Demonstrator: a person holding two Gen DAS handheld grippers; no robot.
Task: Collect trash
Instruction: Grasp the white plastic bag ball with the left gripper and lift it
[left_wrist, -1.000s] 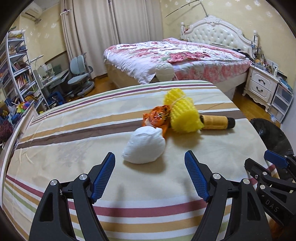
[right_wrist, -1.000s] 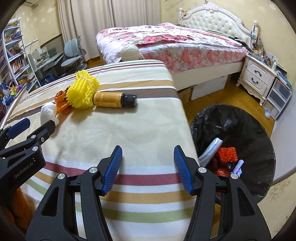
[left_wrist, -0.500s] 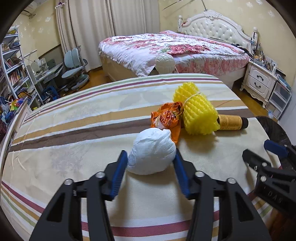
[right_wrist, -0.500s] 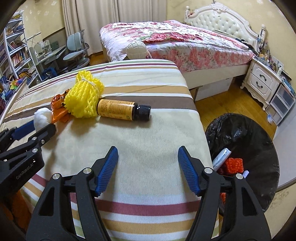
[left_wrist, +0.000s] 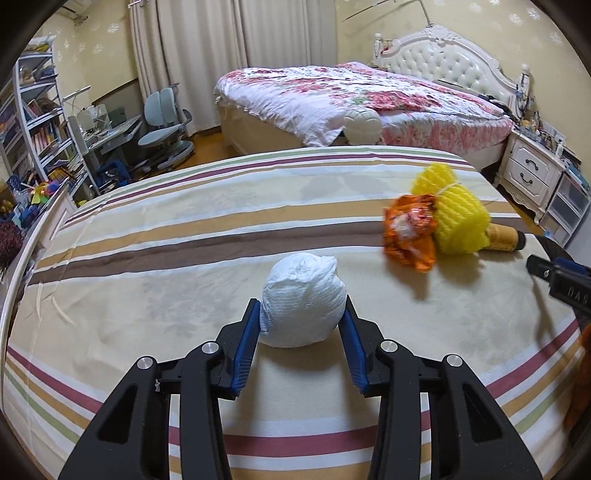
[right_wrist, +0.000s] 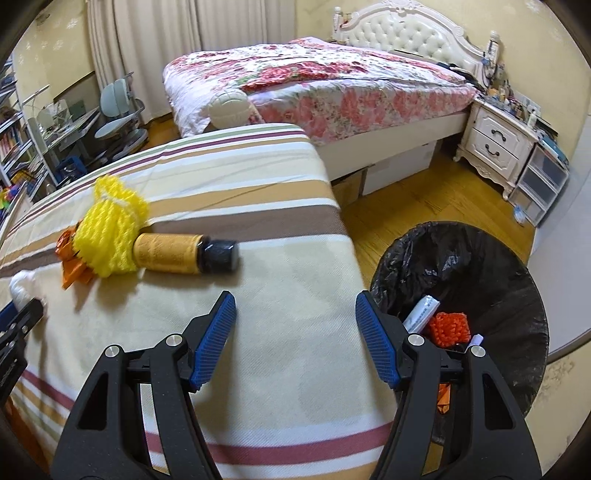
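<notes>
Surface: striped worktop (left_wrist: 147, 280), bedroom behind.
Left claw (left_wrist: 301, 332): just closed, pads pressed on white wad (left_wrist: 303, 302).
Handling: judged light, soft, crushable; held mid-body.
Right claw (right_wrist: 295, 332): spread, empty.

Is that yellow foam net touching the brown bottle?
Touching. The right wrist view shows the yellow foam net wrapped over the brown bottle's base, with no gap between them.

Home bedroom: floral-quilted bed (left_wrist: 354, 96) with tufted white headboard (left_wrist: 443, 59), nightstand (right_wrist: 495, 144), curtains (left_wrist: 199, 48), study desk (left_wrist: 107, 136), bookshelves (left_wrist: 33, 122)
</notes>
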